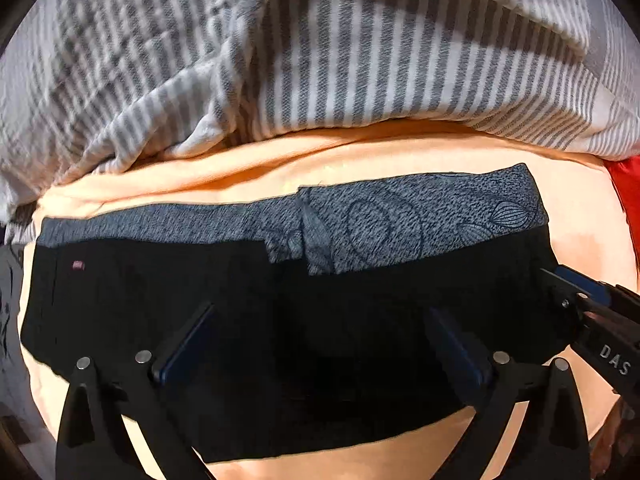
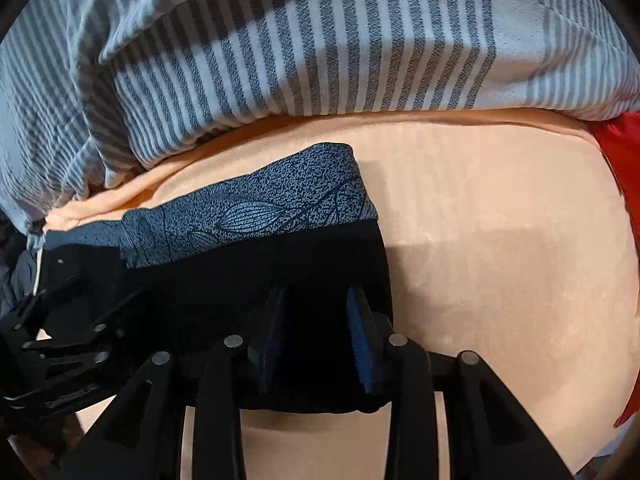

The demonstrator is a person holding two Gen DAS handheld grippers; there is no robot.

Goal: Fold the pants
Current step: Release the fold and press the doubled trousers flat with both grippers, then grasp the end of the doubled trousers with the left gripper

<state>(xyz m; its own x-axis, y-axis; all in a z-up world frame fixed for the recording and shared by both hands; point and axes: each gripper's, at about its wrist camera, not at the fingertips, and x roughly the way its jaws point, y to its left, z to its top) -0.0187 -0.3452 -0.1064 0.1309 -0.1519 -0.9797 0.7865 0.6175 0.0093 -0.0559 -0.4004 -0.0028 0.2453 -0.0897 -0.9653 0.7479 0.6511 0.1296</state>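
Pants (image 1: 160,304) black folds indistinct, left hand-held gripper (image 1: 320,344) fingertips lost against them

The peach sheet (image 2: 500,260) lies bare to the right of the folded pants (image 2: 248,280), open for passing. Along its far edge a heaped striped blanket (image 2: 320,60) blocks the way; red fabric (image 2: 620,152) crowds the right edge.

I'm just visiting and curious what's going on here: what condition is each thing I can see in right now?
Pants: folded into a flat black stack, grey patterned band along the far edge.
Left gripper: fingers wide open over the pants, gripping nothing.
Right gripper: fingers partly apart above the pants' right end.
Striped blanket: bunched up behind.
Peach sheet: spread smooth.
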